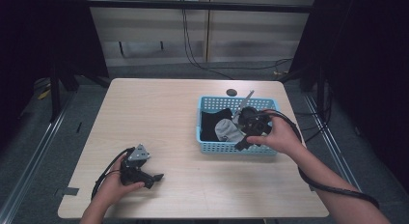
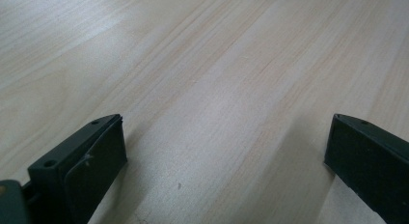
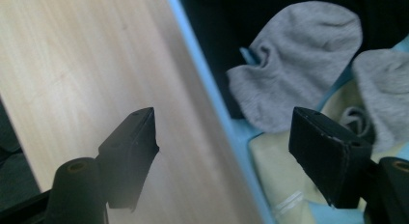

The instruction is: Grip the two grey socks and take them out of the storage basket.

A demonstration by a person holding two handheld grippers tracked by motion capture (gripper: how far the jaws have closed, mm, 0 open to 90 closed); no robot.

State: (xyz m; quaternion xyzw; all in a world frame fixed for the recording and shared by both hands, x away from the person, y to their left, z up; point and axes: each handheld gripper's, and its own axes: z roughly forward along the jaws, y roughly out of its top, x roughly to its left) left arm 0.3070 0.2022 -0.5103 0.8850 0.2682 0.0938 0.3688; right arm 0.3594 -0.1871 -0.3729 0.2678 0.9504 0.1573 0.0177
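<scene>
Sorting socks into the blue basket (image 1: 212,147), far right on the bench (image 1: 159,118). Grey sock (image 1: 228,131) lies inside on a black garment (image 1: 212,121), second grey sock (image 3: 383,84) just beside it, cream item (image 3: 282,171) under them. Right gripper (image 1: 249,141) hangs over the basket's near right rim, jaws spread wide and empty, one either side of the wall; looks like a drop-off just finished or a pick about to start. Next move likely needs lowering onto a sock and squeezing. Right hand (image 1: 282,137) tilted down, forearm from the near right. Left gripper (image 1: 154,178) rests low over bare bench, near left, jaws apart, nothing between.
</scene>
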